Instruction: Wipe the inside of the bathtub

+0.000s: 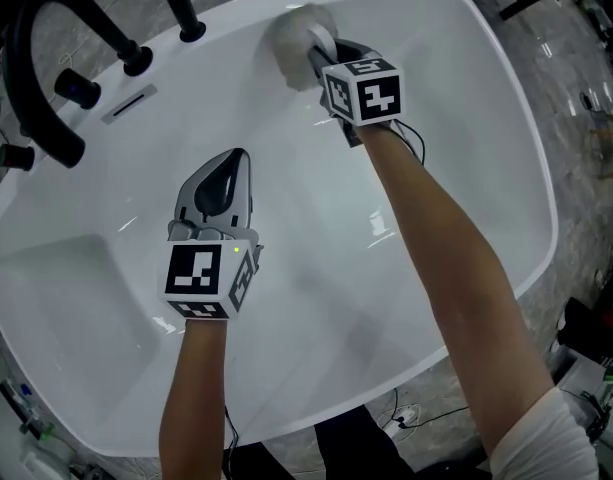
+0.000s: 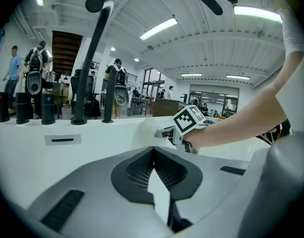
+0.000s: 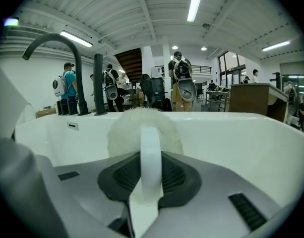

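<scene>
Bathtub point(image 1: 466, 118) far wall meets the pad point(image 1: 296, 30), its strap point(image 3: 151, 152) pinched by the right gripper point(image 1: 321, 56); the left gripper point(image 1: 222, 183) is closed, empty. Hard pressing could twist the strap loose.

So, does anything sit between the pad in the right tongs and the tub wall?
Nothing visible does. The fluffy white pad is right at the bathtub inner wall. The left tongs hang shut and empty, well apart from it.

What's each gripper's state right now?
Left gripper: shut, nothing between the jaws.
Right gripper: shut on the white handle of the fluffy white pad.
</scene>
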`<state>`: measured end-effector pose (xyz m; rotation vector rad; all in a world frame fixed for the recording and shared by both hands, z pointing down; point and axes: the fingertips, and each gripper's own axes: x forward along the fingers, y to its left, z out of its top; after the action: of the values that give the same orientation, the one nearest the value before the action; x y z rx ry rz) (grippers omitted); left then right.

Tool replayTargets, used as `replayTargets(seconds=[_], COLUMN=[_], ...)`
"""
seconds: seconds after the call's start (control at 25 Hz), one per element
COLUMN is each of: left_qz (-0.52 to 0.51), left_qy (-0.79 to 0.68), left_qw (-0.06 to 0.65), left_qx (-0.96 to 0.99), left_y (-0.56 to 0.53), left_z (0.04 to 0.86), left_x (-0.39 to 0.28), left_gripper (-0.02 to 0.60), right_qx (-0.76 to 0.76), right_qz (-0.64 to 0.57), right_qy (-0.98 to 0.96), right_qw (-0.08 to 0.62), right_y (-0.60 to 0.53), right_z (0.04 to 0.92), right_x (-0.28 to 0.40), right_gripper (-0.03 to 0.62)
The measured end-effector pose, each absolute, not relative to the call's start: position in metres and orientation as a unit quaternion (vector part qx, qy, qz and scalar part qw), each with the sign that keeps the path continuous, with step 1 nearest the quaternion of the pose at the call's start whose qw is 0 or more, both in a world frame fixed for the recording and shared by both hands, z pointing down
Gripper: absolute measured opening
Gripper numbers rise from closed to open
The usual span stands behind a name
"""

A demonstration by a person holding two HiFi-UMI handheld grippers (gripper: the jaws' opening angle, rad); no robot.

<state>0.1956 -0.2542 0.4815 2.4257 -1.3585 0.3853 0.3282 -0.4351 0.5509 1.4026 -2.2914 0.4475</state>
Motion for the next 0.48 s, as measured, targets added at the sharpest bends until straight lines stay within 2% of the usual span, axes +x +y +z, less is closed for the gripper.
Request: replayTargets(seconds=[0.48], left_qz=[0.142], left_qy=[-0.453], left_qw=[0.163], left_qx=[0.865], left_y=[-0.261], left_z=[0.493], left_x=[0.244], left_gripper=[0.012], right_qx=[0.546], right_qz=[0.166], right_qy=[-0.798], right_qw=[0.194], right_y=[-0.455], right_z=[0.554], right_x=[0.413], right_gripper=[0.095])
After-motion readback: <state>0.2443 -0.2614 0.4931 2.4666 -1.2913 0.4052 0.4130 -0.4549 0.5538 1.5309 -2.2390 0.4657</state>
